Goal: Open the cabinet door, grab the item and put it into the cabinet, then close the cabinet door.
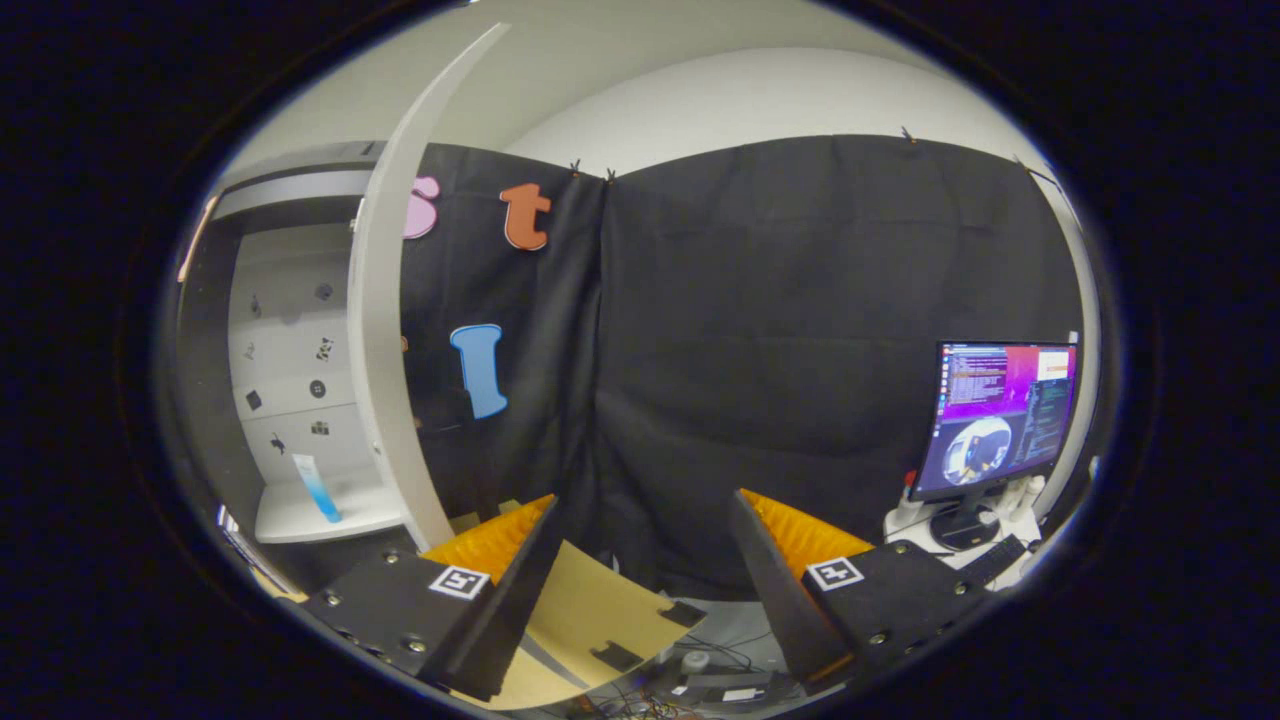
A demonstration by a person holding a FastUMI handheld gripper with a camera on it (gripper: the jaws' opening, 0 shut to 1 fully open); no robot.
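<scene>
At the bottom of the frame the claw (pixel 640 590) gapes apart on nothing, while at left a blue-white tube (pixel 316 487) leans inside the cabinet (pixel 300 330) behind its open door (pixel 385 300).

Black cloth wall (pixel 800 350) hung in two panels, clipped along the top, meeting in a vertical seam at about 12 o'clock. Pale plain wall (pixel 760 95) above it, evenly lit, no window visible. Toward 3 to 4 o'clock, a lit monitor (pixel 1000 415) on a stand, set on a white tabletop (pixel 905 525) with a dark keyboard (pixel 995 560) just in front. Down at 6 o'clock, a tan cardboard sheet (pixel 590 620) with dark patches, and beside it a tangle of cables (pixel 720 655) and small devices on the floor.
</scene>
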